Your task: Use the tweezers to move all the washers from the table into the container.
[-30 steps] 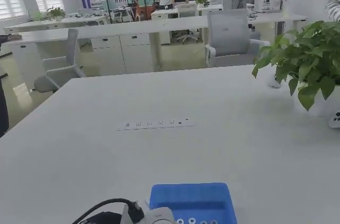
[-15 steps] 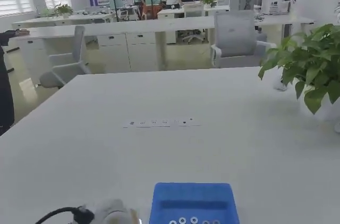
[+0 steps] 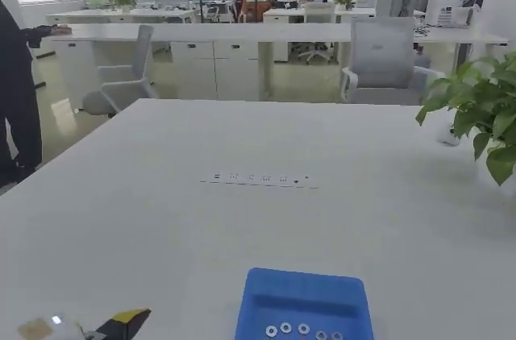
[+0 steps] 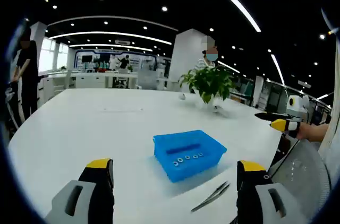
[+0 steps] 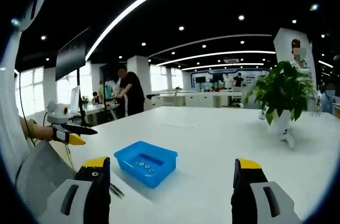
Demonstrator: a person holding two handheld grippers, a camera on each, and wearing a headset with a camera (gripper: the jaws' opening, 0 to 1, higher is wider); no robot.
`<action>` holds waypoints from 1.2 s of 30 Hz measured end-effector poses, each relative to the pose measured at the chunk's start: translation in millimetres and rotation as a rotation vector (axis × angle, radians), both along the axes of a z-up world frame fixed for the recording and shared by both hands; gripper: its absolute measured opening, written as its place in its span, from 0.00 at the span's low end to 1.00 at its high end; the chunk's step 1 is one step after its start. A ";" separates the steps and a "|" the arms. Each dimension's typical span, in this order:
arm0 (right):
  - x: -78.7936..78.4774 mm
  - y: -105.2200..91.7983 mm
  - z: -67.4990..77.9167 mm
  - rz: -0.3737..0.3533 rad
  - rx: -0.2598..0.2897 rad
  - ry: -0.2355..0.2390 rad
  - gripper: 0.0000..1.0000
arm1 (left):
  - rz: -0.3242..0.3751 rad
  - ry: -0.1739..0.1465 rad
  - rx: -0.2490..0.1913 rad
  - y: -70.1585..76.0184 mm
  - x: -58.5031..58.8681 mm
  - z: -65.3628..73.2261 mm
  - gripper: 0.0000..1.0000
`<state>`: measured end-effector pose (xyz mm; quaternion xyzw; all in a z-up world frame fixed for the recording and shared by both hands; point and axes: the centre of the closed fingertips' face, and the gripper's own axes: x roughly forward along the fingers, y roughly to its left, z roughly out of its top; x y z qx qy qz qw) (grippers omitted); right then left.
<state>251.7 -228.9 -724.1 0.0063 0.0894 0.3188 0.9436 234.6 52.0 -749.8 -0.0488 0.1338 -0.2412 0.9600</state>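
A blue container (image 3: 302, 301) sits near the table's front edge, with several washers (image 3: 302, 329) in a row on its floor. The left gripper view shows the container (image 4: 204, 147), the washers (image 4: 188, 157) and metal tweezers (image 4: 212, 196) lying on the table close to it. My left gripper (image 4: 174, 165) is open and empty; its yellow tip (image 3: 125, 322) shows left of the container. My right gripper (image 5: 171, 163) is open and empty too, facing the container (image 5: 162, 157), the washers (image 5: 143, 165) and the tweezers (image 5: 114, 189).
A potted plant (image 3: 484, 114) stands at the table's right side. A socket strip (image 3: 262, 180) is set into the middle of the white table (image 3: 161, 219). Office chairs (image 3: 383, 62) stand beyond the far edge, and a person (image 3: 16, 98) is at the far left.
The head camera has panned, so the room has shifted right. The gripper at the bottom edge has moved left and lower, showing just its yellow tip now.
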 end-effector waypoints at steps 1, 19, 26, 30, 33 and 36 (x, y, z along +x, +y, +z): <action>0.7 -1.1 1.7 -0.009 -0.001 -0.011 0.97 | 0.024 -0.034 -0.011 1.7 -0.3 6.8 0.99; 4.8 -11.1 7.6 -0.076 -0.060 -0.090 0.99 | 0.169 -0.253 -0.112 21.8 -1.1 46.6 0.99; 6.7 -14.0 6.5 -0.087 -0.061 -0.085 0.99 | 0.172 -0.238 -0.094 22.1 -0.2 42.3 0.99; 6.2 -12.4 4.7 -0.079 -0.074 -0.082 0.99 | 0.165 -0.239 -0.090 21.1 -1.2 42.1 0.99; 6.4 -12.8 4.9 -0.080 -0.073 -0.082 0.99 | 0.169 -0.227 -0.090 22.3 -0.8 39.7 0.99; 6.8 -14.6 4.2 -0.087 -0.071 -0.077 0.98 | 0.174 -0.221 -0.099 23.2 -0.5 39.0 0.99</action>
